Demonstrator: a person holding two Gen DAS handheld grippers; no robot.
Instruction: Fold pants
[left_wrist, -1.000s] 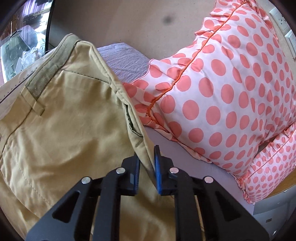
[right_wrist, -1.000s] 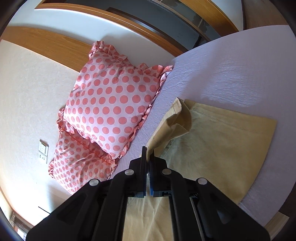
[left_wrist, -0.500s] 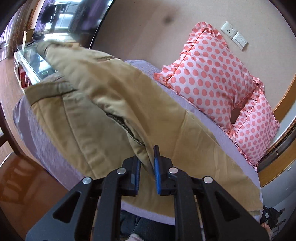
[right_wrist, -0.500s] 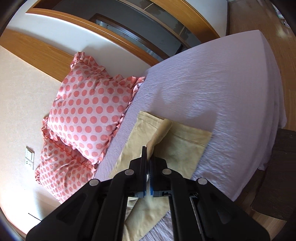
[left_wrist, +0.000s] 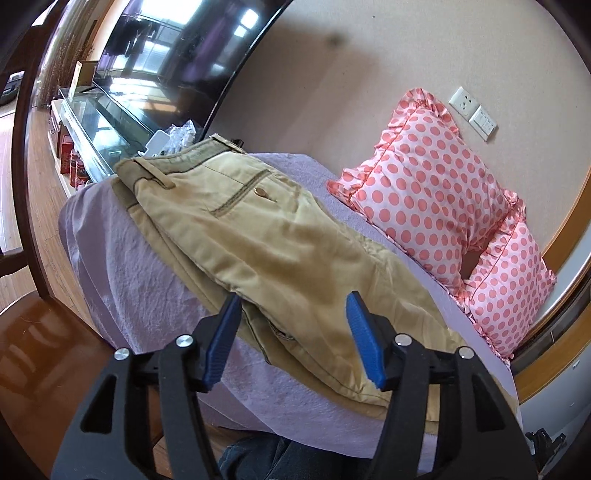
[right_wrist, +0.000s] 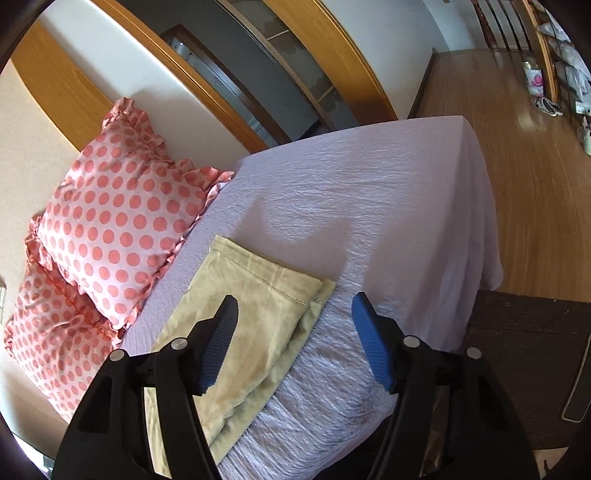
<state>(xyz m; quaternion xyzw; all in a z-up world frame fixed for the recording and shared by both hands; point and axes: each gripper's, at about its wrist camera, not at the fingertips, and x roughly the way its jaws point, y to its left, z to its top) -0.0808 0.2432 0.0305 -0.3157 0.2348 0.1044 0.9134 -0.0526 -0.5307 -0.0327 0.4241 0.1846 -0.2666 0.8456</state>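
Khaki pants (left_wrist: 266, 236) lie folded lengthwise, one leg over the other, on a lilac bed sheet (left_wrist: 122, 258). The waistband and a back pocket are at the far left in the left wrist view. The leg hems (right_wrist: 266, 280) show in the right wrist view. My left gripper (left_wrist: 291, 332) is open and empty, just above the pants' near edge around the seat. My right gripper (right_wrist: 295, 336) is open and empty, above the leg ends.
Two pink polka-dot pillows (left_wrist: 436, 192) (right_wrist: 110, 229) lean against the wall behind the pants. A television (left_wrist: 173, 44) and a glass cabinet (left_wrist: 96, 122) stand beyond the waistband end. The sheet (right_wrist: 369, 192) drops off to a wooden floor (right_wrist: 517, 147).
Both grippers have let go of the pants, opened and pulled back. The lifted leg now lies flat over the other one.
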